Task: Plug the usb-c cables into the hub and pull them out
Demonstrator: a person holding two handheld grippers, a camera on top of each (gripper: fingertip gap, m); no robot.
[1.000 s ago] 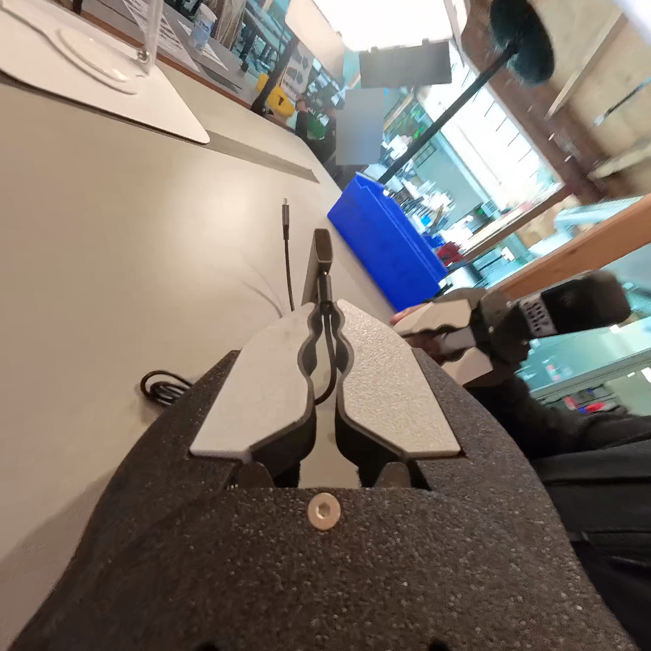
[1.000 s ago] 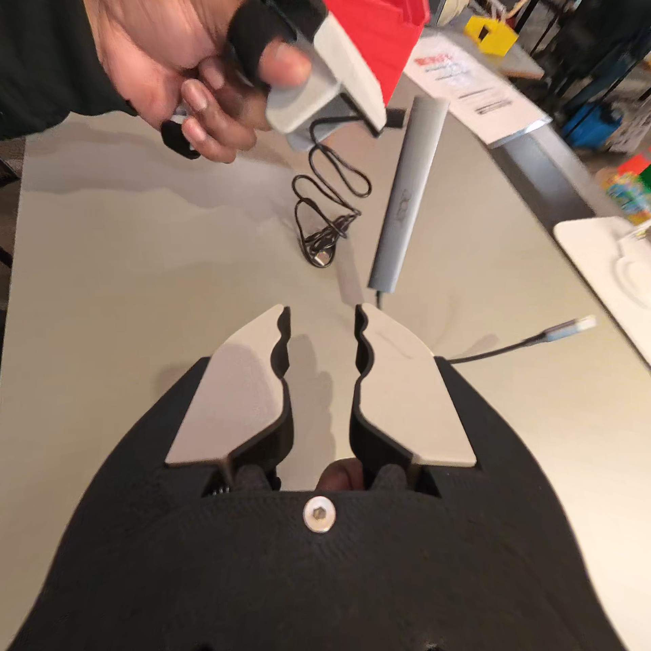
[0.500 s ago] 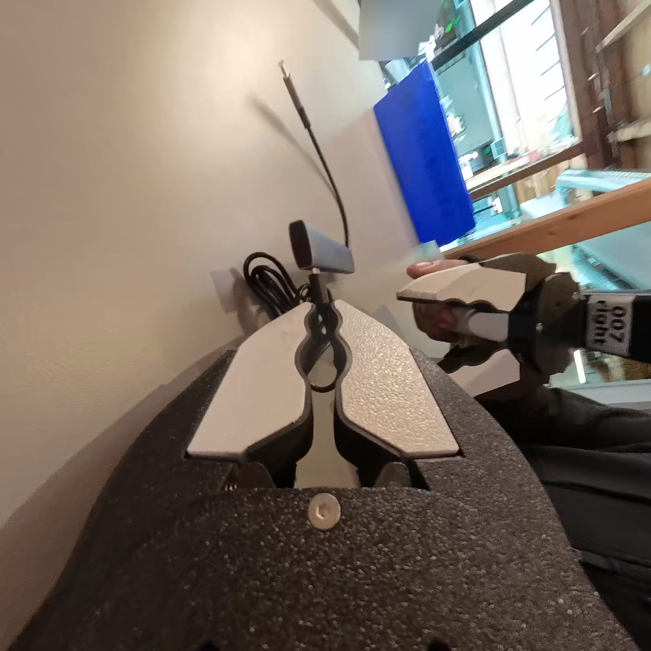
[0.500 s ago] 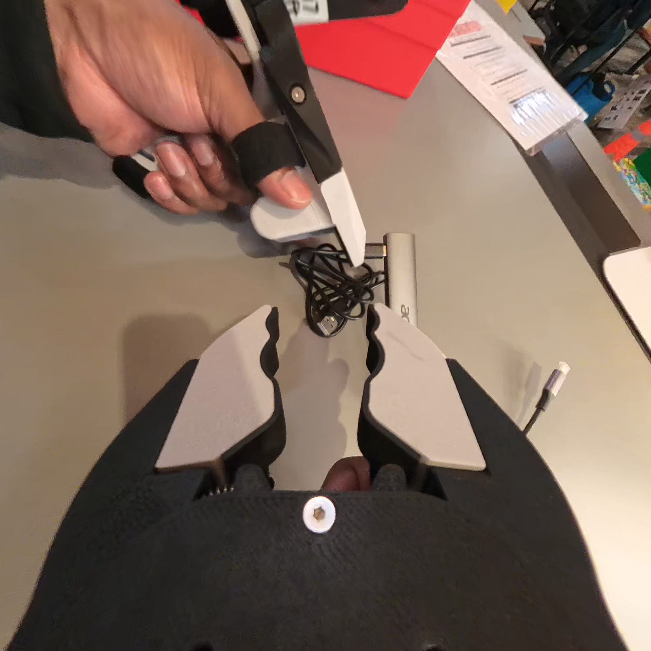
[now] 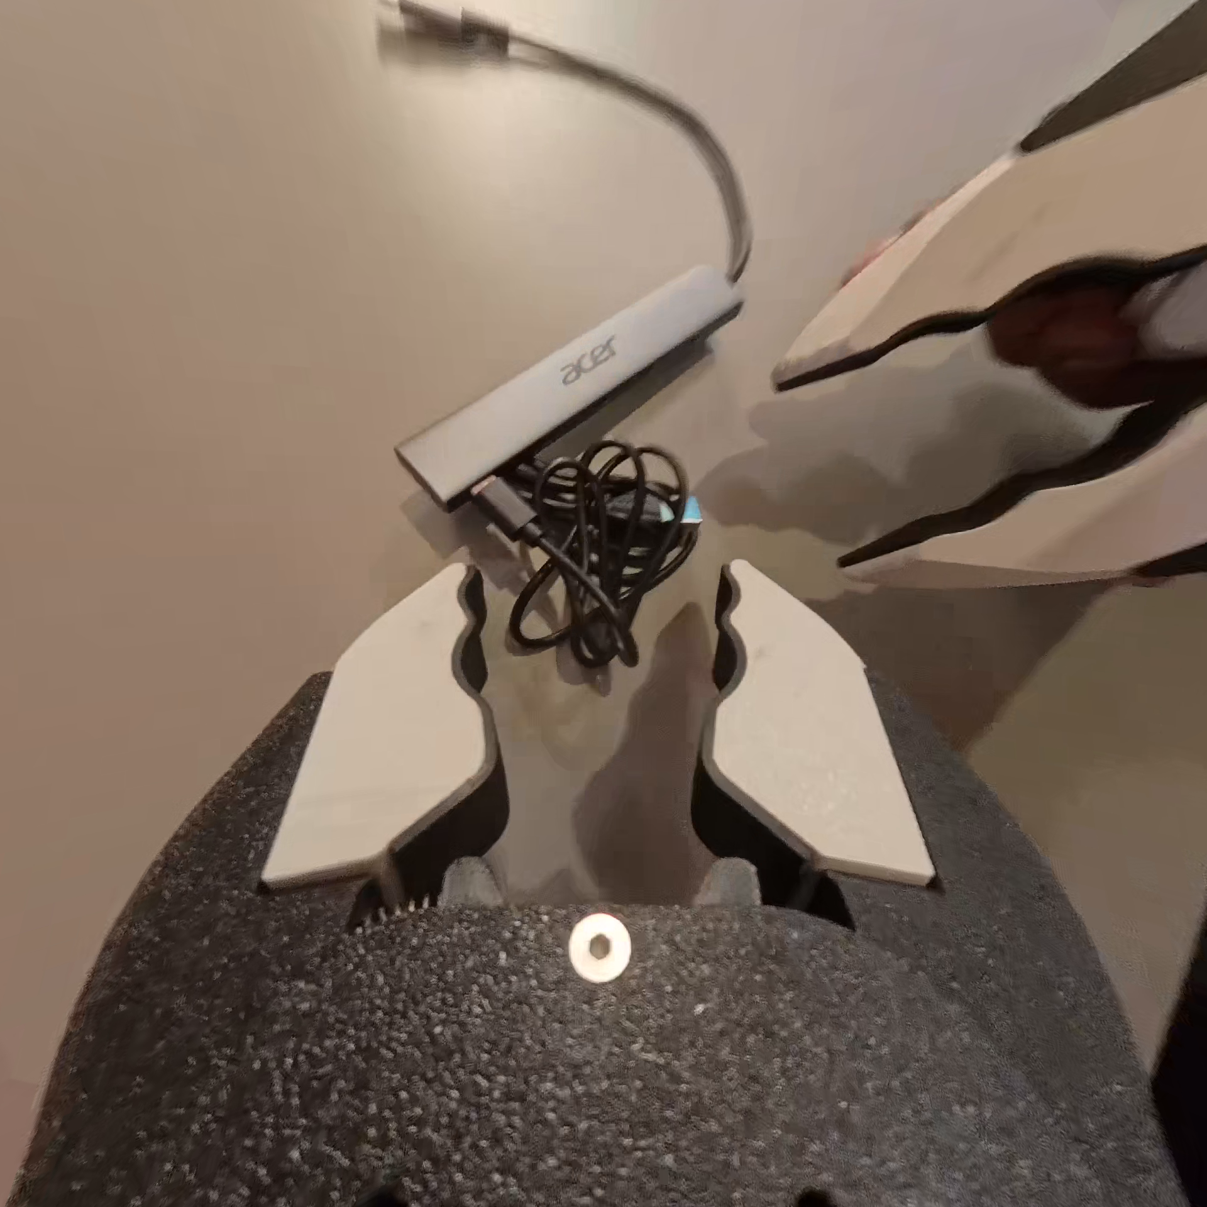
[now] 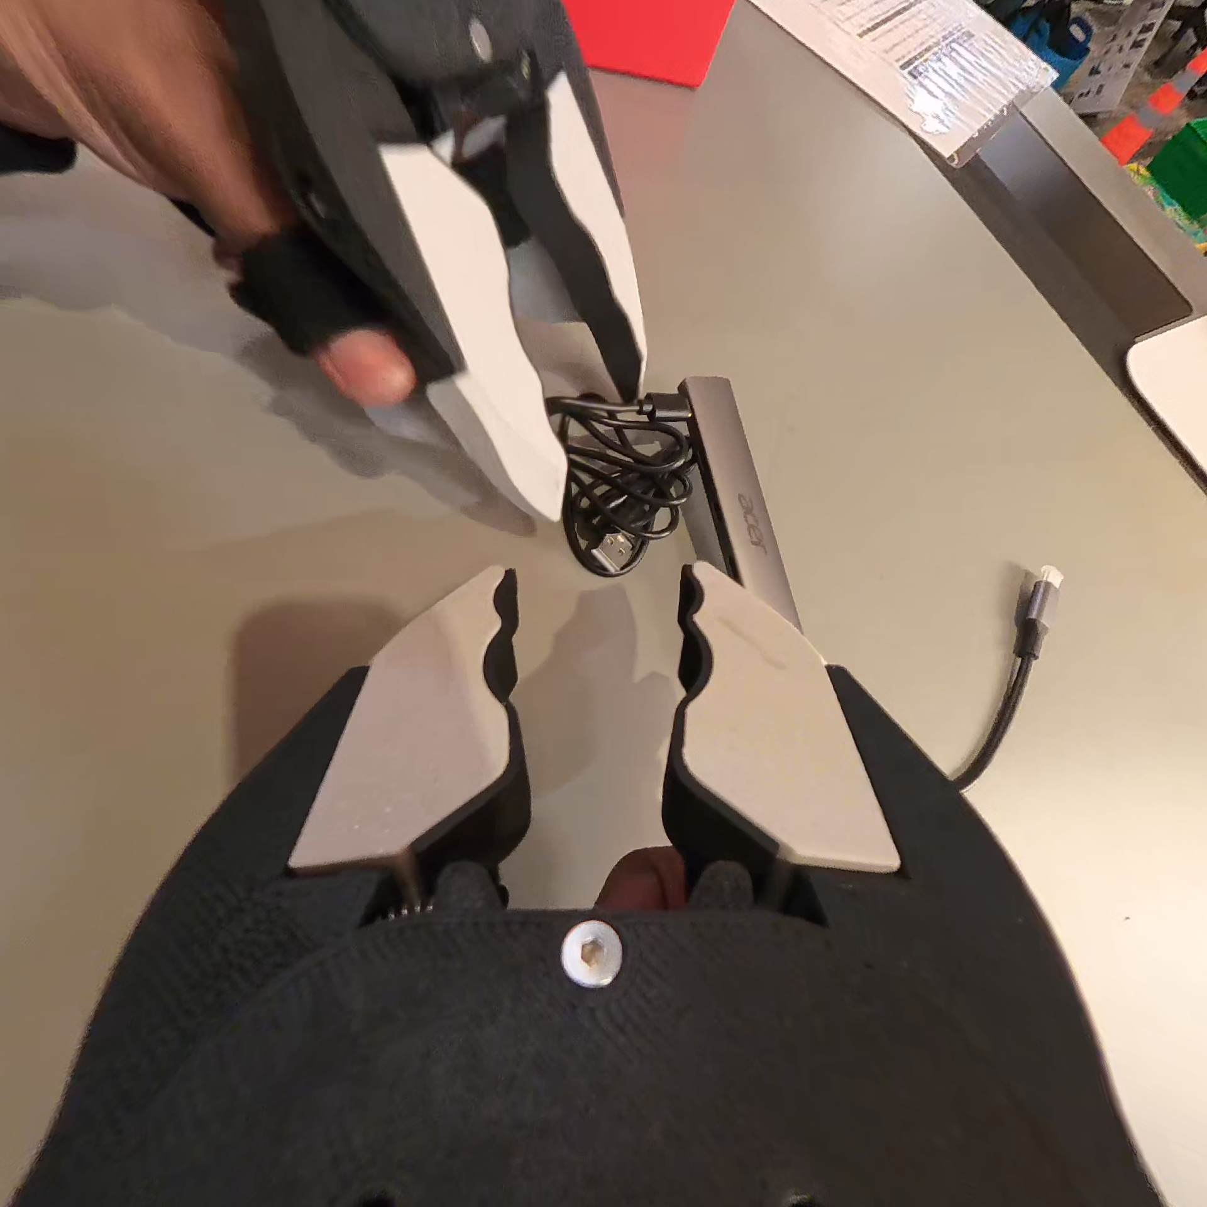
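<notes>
- One slim grey metal hub, lying flat on one beige table.
- One tangled black cable bunched beside the hub.
- One grey braided lead with a metal plug, running from the hub's end.
- Two grey-fingered grippers: left gripper, right gripper.
- One red sheet.
- One printed page under clear plastic.

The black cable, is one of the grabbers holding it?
No. The left gripper and right gripper are both open and empty. The black cable lies plugged into the hub.
</notes>
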